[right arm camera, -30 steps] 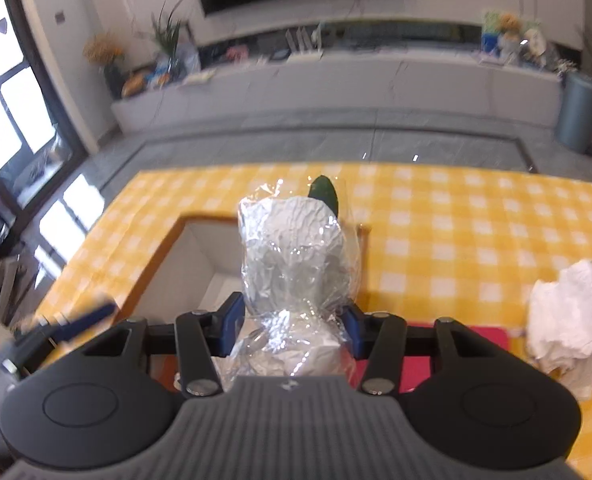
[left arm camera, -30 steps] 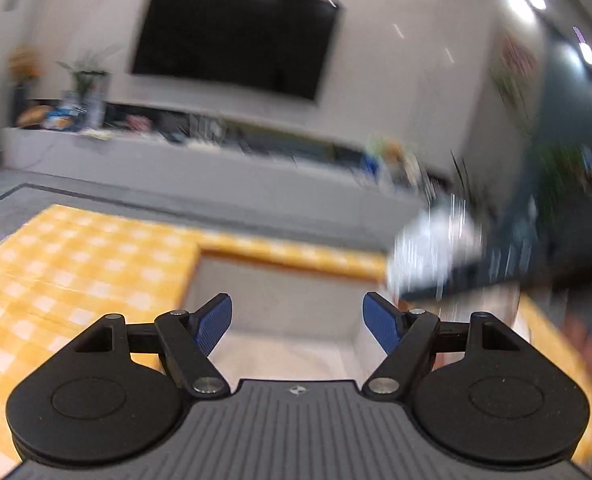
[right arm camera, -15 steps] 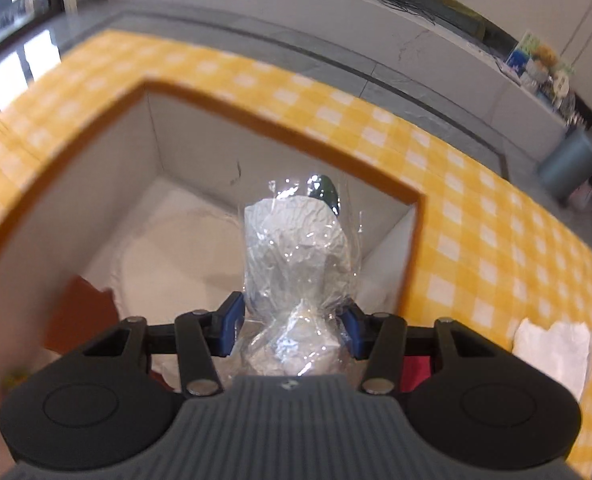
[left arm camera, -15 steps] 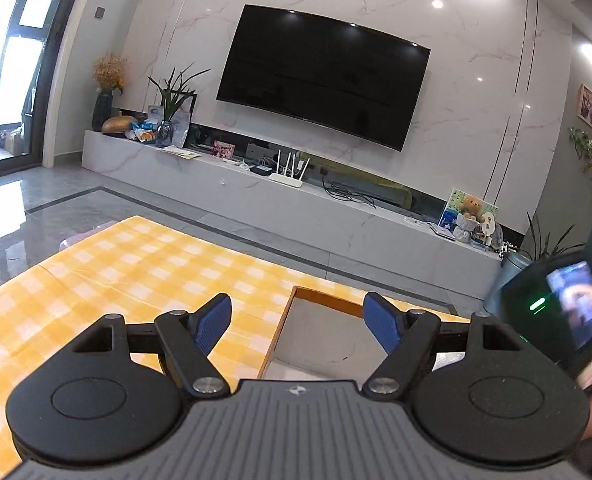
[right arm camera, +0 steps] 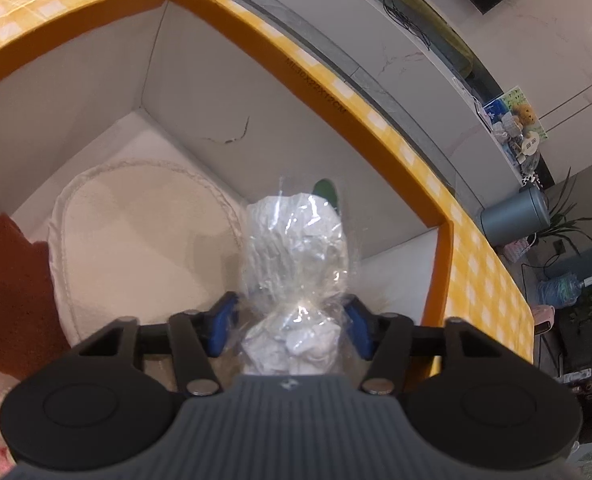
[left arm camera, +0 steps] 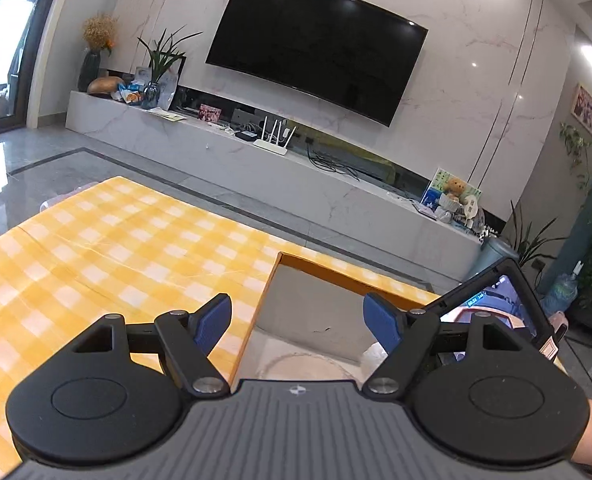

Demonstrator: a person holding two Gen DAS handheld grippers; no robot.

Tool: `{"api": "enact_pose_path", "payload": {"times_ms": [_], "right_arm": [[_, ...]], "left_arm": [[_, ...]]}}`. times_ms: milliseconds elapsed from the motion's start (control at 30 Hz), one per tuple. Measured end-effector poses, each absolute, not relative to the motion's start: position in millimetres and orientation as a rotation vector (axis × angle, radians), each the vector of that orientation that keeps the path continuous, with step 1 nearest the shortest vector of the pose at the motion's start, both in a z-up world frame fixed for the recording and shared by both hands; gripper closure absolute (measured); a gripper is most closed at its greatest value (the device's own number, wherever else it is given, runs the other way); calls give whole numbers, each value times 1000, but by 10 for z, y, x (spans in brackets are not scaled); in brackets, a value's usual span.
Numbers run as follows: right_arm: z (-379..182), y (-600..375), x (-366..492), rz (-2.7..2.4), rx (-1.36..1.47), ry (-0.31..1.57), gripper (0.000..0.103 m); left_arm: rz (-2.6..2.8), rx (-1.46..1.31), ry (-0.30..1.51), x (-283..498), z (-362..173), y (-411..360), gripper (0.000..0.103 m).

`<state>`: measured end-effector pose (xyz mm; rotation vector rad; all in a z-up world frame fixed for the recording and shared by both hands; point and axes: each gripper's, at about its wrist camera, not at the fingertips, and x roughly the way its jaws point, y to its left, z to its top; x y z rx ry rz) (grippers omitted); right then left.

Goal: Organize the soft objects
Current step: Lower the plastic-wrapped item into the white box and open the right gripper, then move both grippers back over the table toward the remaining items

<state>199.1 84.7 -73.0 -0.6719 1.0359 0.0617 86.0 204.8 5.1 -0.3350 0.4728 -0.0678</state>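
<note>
My right gripper (right arm camera: pixel 292 316) is shut on a clear plastic bag of white soft stuff (right arm camera: pixel 296 256) and holds it down inside an open cardboard box (right arm camera: pixel 224 80) with an orange rim. A cream oval pad (right arm camera: pixel 136 236) lies on the box floor, a rust-brown soft piece (right arm camera: pixel 12 296) beside it at the left. My left gripper (left arm camera: pixel 297 322) is open and empty, held above the near left edge of the same box (left arm camera: pixel 307 304). The right gripper's body (left arm camera: pixel 495 312) shows at the right in the left wrist view.
The box stands on a table with a yellow checked cloth (left arm camera: pixel 96 256). Beyond it are a grey floor, a long marble TV bench (left arm camera: pixel 256 160) and a wall TV (left arm camera: pixel 315 44). A grey bin (right arm camera: pixel 515 216) stands past the table.
My right gripper has carried the bag from above the box rim down into the box. My left gripper has swung left and steadied, staying open.
</note>
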Motion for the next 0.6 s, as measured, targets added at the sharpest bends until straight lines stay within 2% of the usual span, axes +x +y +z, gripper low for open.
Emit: {"api": "enact_pose_path", "payload": {"times_ms": [33, 67, 167, 300, 367, 600], "right_arm": [[-709, 851, 1973, 62, -675, 1019, 24], [-669, 852, 1950, 72, -677, 992, 20], [-569, 816, 1898, 82, -663, 957, 15], [-431, 756, 1799, 105, -619, 937, 14], [-370, 759, 1725, 125, -598, 918, 6], [-89, 723, 1454, 202, -482, 821, 6]], "left_arm": [[-66, -332, 473, 860, 50, 2041, 15], [-61, -328, 471, 856, 52, 2035, 15], [-60, -330, 452, 823, 75, 2048, 14], [-100, -372, 413, 765, 125, 2107, 12], [-116, -405, 380, 720, 166, 2144, 12], [2, -384, 435, 778, 200, 2198, 12]]}}
